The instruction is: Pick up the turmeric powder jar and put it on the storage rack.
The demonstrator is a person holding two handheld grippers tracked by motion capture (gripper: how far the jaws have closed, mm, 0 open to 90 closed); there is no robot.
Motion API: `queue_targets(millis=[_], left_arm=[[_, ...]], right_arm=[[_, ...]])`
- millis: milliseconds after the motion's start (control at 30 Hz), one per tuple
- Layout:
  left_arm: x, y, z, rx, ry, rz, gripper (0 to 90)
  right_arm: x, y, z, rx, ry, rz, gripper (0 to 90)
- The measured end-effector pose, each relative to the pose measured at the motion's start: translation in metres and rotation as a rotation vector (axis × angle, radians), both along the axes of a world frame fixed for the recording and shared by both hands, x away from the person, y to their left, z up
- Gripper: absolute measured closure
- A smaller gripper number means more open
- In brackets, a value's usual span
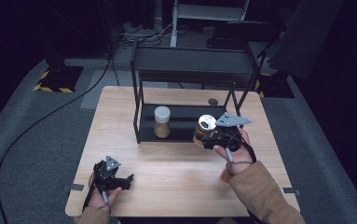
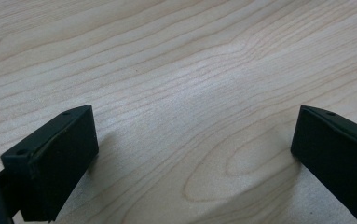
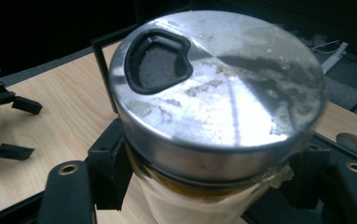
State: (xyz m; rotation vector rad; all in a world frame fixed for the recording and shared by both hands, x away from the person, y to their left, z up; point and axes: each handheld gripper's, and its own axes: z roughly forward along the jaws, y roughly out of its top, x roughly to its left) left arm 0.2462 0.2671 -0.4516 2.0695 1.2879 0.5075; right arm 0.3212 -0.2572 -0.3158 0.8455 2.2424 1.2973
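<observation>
Right gripper point(image 1: 212, 140) clamped on steel-lid jar point(image 1: 204, 129) at rack point(image 1: 141, 100) front edge, not shelved yet; white-lid jar point(image 1: 161, 122) already in; left gripper point(image 1: 128, 179) wide open, empty, near table point(image 1: 176, 186) front-left corner.

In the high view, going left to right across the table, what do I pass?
Left gripper → white-lidded jar on the black rack's lower shelf → metal-lidded jar → right gripper clamped on that jar, with the hand behind it.
</observation>
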Motion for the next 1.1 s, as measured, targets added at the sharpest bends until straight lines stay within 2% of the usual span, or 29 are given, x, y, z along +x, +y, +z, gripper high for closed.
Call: queue_targets(millis=[200, 400, 733, 1100], left_arm=[[0.0, 0.0, 0.0, 0.0, 0.0, 0.001, 0.3], [0.0, 0.0, 0.0, 0.001, 0.001, 0.0, 0.3], [0.001, 0.0, 0.0, 0.001, 0.0, 0.0, 0.3], [0.001, 0.0, 0.0, 0.001, 0.0, 0.0, 0.3]], right_arm=[[0.015, 0.012, -0.005, -0.028, -0.019, -0.006, 31.6], [0.03, 0.024, -0.014, -0.039, -0.012, -0.015, 31.6], [0.053, 0.037, -0.029, -0.05, 0.035, -0.038, 31.6], [0.07, 0.049, -0.048, -0.069, 0.071, -0.068, 31.6]])
